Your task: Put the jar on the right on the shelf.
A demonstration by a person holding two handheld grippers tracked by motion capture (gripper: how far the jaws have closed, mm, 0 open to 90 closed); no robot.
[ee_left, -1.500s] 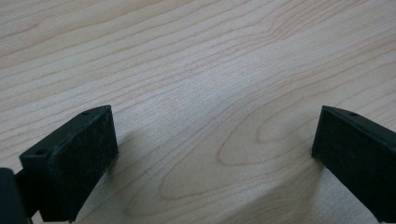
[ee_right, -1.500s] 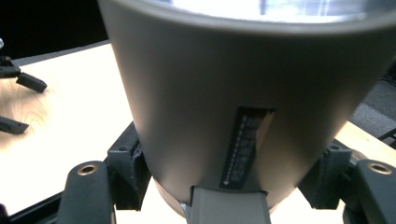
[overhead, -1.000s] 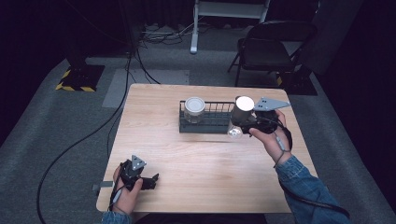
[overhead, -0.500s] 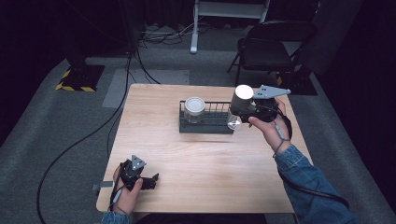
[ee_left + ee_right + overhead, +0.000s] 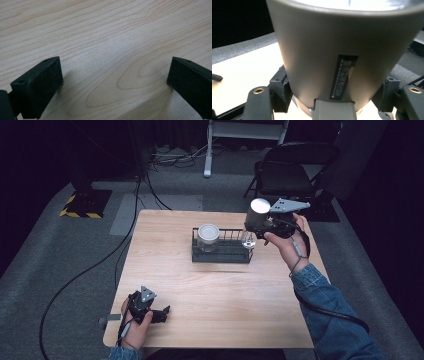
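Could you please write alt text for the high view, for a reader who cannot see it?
The right gripper, shut on a grey metal cup, holds it above the right end of a black wire rack on a light wooden table. A lidded glass jar stands in the rack; the left gripper rests near the table's front-left corner.

table [image 5: 215,295]: centre of the scene, chair [image 5: 290,170] beyond its far right corner
wire rack [image 5: 222,252]: on the table, far half
jar [image 5: 208,236]: in the rack's left end
cup [image 5: 256,215]: in the right gripper [image 5: 257,227], above the rack's right end
left gripper [image 5: 162,312]: near left, on the table
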